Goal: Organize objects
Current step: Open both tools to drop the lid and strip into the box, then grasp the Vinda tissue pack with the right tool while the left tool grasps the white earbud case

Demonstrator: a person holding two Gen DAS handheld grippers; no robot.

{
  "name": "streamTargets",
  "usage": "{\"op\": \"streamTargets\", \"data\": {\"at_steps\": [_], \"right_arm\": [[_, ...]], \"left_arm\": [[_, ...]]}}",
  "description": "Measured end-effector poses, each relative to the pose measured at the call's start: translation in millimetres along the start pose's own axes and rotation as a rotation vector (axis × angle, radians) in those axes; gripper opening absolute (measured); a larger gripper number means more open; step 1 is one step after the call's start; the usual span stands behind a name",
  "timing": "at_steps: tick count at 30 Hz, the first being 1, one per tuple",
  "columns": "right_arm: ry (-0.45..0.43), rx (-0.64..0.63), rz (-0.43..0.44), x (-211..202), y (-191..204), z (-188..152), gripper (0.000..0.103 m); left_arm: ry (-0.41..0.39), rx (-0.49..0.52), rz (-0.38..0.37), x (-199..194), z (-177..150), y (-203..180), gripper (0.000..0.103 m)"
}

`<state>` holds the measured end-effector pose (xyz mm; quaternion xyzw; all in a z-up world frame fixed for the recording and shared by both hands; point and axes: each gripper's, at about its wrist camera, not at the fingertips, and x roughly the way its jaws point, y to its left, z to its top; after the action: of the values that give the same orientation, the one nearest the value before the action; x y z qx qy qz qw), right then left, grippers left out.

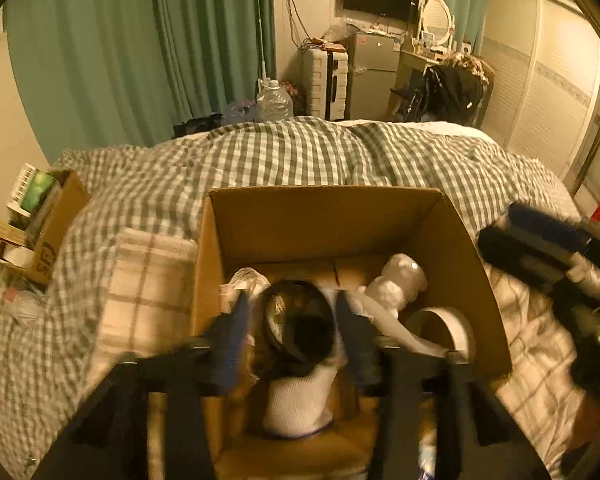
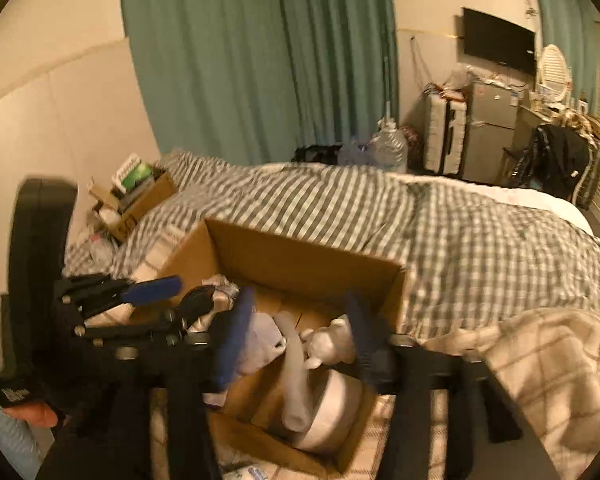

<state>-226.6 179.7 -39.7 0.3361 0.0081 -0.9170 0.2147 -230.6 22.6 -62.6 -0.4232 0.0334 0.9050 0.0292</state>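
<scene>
Jaws wide, both grippers | right wrist only: left gripper (image 2: 156, 300) over box (image 2: 300, 256)

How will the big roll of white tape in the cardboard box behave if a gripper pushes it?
The roll of white tape is a round ring standing on its edge, so it would probably roll or fall flat. A loose strip trails from it and looks floppy; it may drag. The cardboard box walls should stop it.
</scene>
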Motion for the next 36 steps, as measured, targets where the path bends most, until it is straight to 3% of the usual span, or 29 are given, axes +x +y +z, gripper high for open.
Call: {"op": "streamTargets", "data": {"at_steps": [2,7,12,20,27,32,36], "right_arm": [[-0.013,0.025,-0.011,-18,-1,1,0.057],[-0.037,-0.002,-0.065,-64,13,-1,0.064],[-0.056,-0.03,-0.123,-115,29,1,0.074],[-0.038,-0.036,-0.18,-164,52,-29,0.091],[0.103,-0.012,-0.165,-127,62,-103,0.091],[0.212,-0.115,-0.19,-71,75,-138,0.091],[0.323,-0.136,-0.184,-41,81,-158,0.091]], "left_arm": [[-0.009,0.025,0.006,-16,-4,-4,0.071],[-0.044,0.026,0.0,-64,-15,-6,0.092],[-0.08,0.031,-0.001,-109,-32,-4,0.103],[-0.094,0.012,-0.037,-145,-77,8,0.103],[-0.106,-0.094,0.051,-124,-129,27,0.103],[-0.005,-0.1,0.04,-81,-158,32,0.103],[0.064,-0.131,0.088,-57,-170,41,0.103]]}}
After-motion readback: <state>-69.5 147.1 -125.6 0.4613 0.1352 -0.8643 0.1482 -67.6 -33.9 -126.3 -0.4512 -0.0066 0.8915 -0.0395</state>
